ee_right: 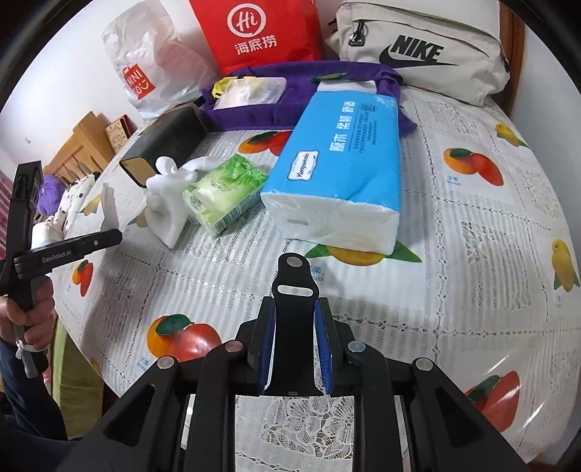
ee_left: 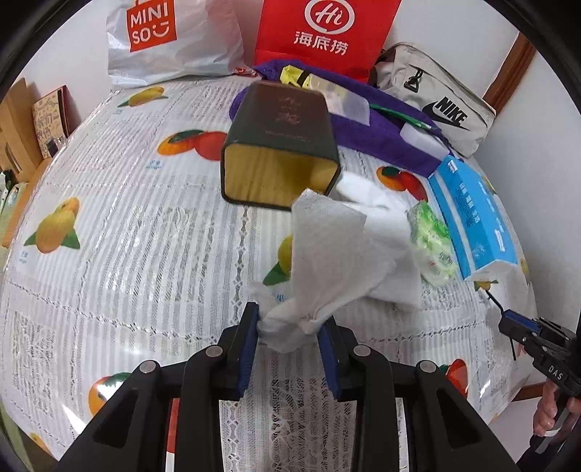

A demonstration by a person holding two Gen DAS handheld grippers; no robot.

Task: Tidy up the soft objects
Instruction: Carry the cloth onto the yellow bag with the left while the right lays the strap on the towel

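Note:
My left gripper (ee_left: 290,321) is shut on the bunched end of a white paper tissue (ee_left: 337,254), which fans out above the table. Just beyond it a dark tin box (ee_left: 279,145) lies on its side, its open mouth facing me. A crumpled white cloth (ee_left: 374,203), a green tissue pack (ee_left: 432,243) and a blue tissue pack (ee_left: 472,218) lie to the right of it. My right gripper (ee_right: 296,308) is shut on a black strap (ee_right: 294,276) with a metal stud, held over the tablecloth in front of the blue tissue pack (ee_right: 337,170).
A purple towel (ee_left: 366,123) holding small packets, a grey Nike bag (ee_right: 417,47), a red bag (ee_right: 254,32) and a white Miniso bag (ee_left: 163,40) line the table's far side. A fruit-print tablecloth (ee_right: 472,254) covers the table. A hand (ee_right: 32,312) grips the left tool.

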